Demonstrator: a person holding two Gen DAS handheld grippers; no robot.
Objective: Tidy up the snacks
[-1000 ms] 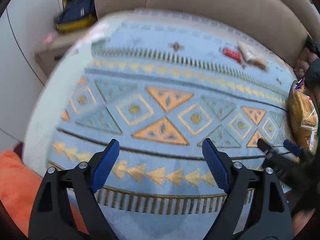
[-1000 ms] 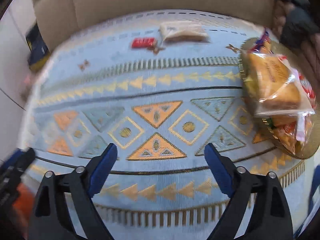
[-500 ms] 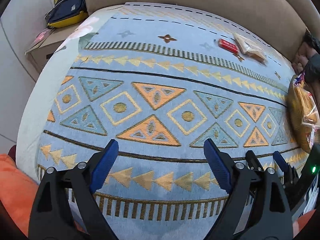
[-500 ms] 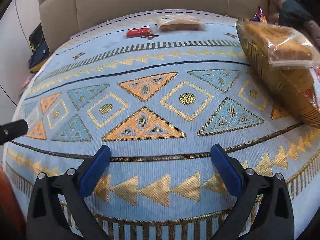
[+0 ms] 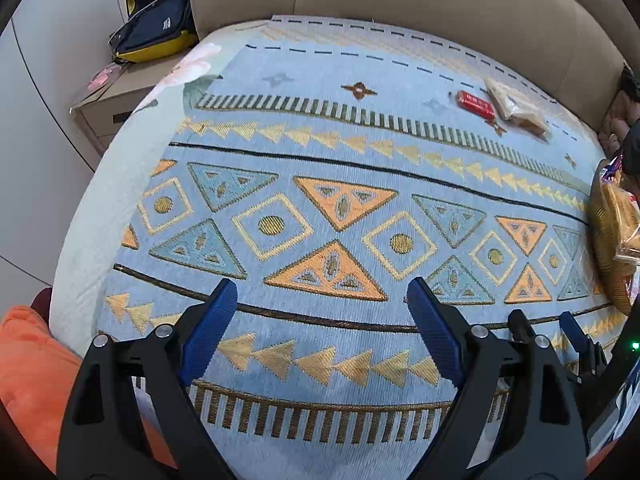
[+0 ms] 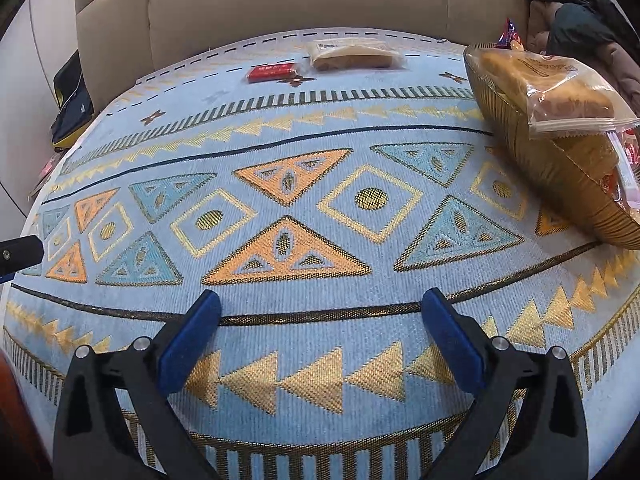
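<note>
A red snack bar and a clear-wrapped sandwich lie at the far edge of the blue patterned tablecloth; both also show in the left wrist view, the bar and the sandwich. A golden basket at the right holds bagged bread and other packets. My left gripper is open and empty low over the near edge. My right gripper is open and empty, also near the front edge, and shows in the left wrist view.
A beige sofa back rises behind the table. A dark blue and yellow bag sits on a side cabinet at the left. Dark clothing lies behind the basket. An orange cushion is at the near left.
Both grippers have dropped lower and drawn back toward the near edge of the table. The views have steadied. Both stay open and empty.
</note>
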